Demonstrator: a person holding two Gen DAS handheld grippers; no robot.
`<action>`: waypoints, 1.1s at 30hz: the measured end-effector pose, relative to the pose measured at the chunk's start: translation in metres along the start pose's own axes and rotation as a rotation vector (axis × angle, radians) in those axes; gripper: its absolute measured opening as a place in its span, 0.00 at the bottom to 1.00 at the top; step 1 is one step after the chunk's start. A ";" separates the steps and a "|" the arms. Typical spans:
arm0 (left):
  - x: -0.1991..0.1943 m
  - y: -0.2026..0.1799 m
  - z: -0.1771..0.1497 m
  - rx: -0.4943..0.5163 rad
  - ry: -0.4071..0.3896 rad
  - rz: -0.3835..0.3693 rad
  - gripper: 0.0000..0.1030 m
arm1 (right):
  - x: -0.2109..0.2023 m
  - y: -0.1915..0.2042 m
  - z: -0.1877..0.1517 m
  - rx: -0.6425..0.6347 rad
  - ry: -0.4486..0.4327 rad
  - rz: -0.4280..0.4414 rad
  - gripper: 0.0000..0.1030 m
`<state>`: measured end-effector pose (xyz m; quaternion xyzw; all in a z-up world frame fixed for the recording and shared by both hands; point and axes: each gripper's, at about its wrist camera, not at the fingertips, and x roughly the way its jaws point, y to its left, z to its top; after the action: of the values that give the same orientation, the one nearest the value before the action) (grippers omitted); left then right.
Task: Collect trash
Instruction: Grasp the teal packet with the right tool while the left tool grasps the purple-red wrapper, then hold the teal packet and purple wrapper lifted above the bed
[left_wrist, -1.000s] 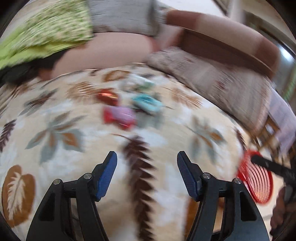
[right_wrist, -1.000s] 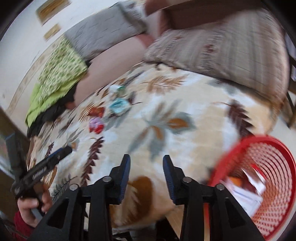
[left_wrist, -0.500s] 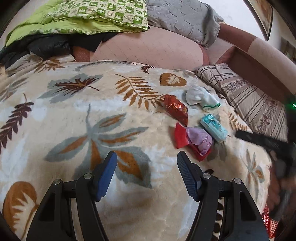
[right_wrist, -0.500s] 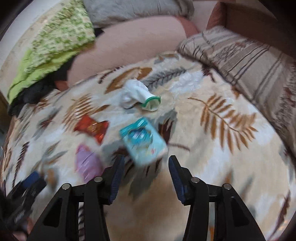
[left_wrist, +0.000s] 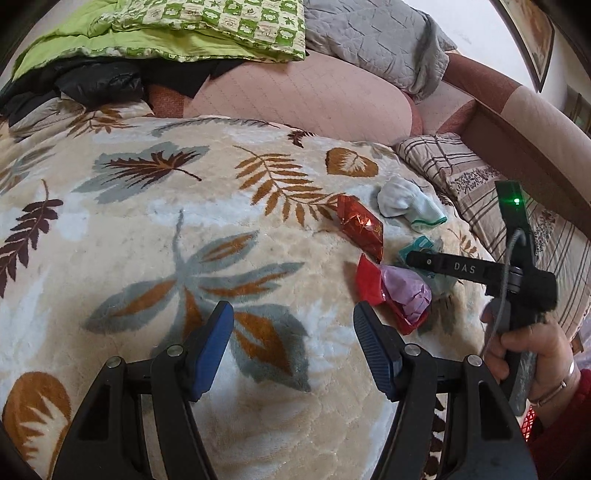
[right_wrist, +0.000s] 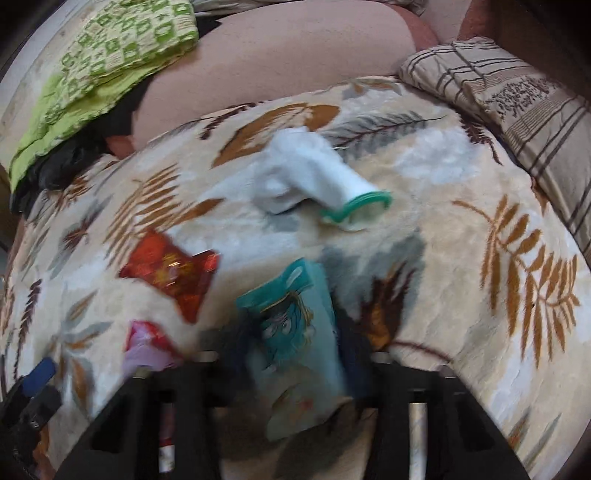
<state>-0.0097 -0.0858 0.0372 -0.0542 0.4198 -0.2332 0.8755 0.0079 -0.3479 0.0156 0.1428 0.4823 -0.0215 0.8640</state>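
Our right gripper (right_wrist: 295, 354) straddles the teal packet (right_wrist: 295, 332) on the leaf-print blanket (left_wrist: 147, 240); motion blur hides whether its fingers grip. Our left gripper (left_wrist: 293, 332) hovers nearby, jaws apart.

The left gripper (left_wrist: 293, 343) hangs level with its blue-padded jaws wide apart and nothing between them. To its right, a hand (left_wrist: 532, 347) in a red sleeve grips the handle of the right gripper (right_wrist: 291, 354), which points left; its own view is blurred, its fingers standing either side of a teal packet
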 end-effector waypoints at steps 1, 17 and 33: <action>0.000 0.001 0.000 0.001 0.000 -0.001 0.64 | -0.004 0.003 -0.002 0.003 -0.006 0.012 0.20; -0.003 0.015 0.006 -0.078 0.013 -0.099 0.64 | -0.076 0.060 -0.086 0.153 -0.077 0.185 0.12; 0.030 -0.026 -0.011 0.098 0.072 -0.113 0.41 | -0.096 0.043 -0.099 0.227 -0.155 0.096 0.12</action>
<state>-0.0110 -0.1217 0.0166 -0.0266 0.4355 -0.3041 0.8468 -0.1175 -0.2897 0.0572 0.2602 0.4012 -0.0455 0.8771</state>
